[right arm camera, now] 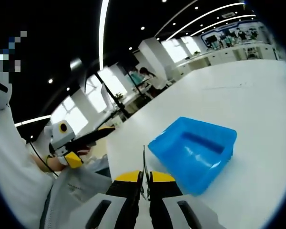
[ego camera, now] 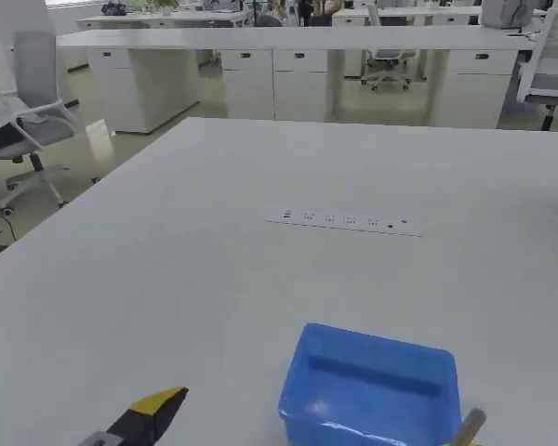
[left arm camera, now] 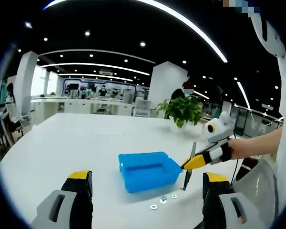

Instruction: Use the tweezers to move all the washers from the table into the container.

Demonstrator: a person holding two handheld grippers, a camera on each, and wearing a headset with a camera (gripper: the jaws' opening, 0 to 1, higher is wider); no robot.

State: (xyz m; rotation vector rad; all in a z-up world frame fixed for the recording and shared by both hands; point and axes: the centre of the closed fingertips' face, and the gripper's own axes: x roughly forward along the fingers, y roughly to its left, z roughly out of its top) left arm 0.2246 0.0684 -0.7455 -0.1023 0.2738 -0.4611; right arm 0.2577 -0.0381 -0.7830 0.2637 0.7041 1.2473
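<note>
Three washers (left arm camera: 163, 201) are seen lying on the table (left arm camera: 62, 143) just beside the container (left arm camera: 148, 169), along its wall facing the left gripper (left arm camera: 147, 175), whose jaws are spread wide with nothing held. The tweezers (left arm camera: 186, 180) are pinched in the right gripper (left arm camera: 194, 163), tips down by the container's corner nearest the washers. A slip is judged the likeliest fault: the thin, flat washers may be flicked away if the tips are closed off-centre. The unsteadied container could also be nudged, or a washer dropped short of its rim.
</note>
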